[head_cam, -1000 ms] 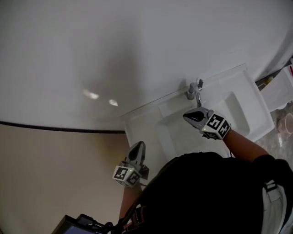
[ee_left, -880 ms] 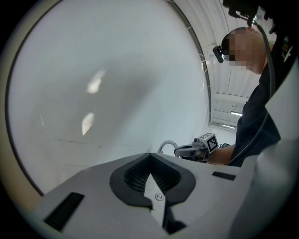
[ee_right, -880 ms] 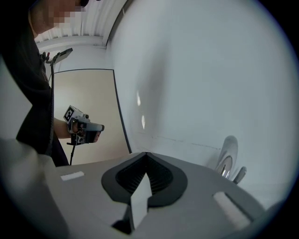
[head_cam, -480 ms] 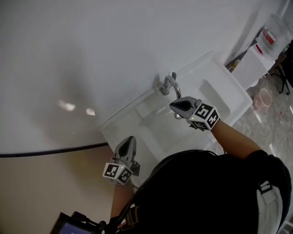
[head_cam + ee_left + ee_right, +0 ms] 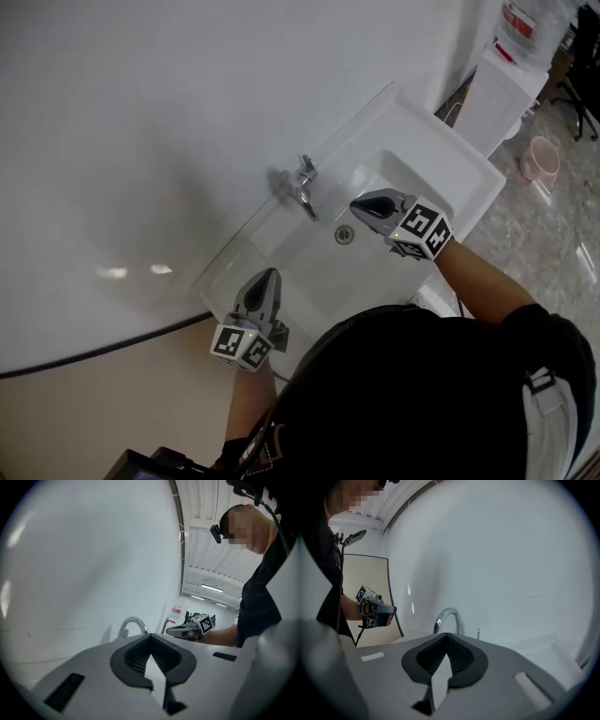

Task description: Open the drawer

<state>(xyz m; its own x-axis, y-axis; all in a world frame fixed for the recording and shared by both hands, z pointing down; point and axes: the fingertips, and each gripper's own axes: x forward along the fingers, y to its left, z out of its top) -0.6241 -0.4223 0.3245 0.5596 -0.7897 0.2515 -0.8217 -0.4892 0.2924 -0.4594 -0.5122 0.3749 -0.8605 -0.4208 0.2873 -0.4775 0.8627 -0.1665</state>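
At the sink [image 5: 448, 155], the left gripper [image 5: 265, 277] and right gripper [image 5: 360, 206] are being held with jaws closed on nothing, aimed at the far wall [image 5: 141, 112], while the drawer is being shown nowhere, so its direction cannot be judged.

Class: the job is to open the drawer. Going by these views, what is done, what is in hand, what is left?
Done: nothing; no drawer shows, only a sink and tap. In hand: nothing; the left gripper and right gripper are shut and empty near the sink. Left: find the drawer, grip it, pull it open.
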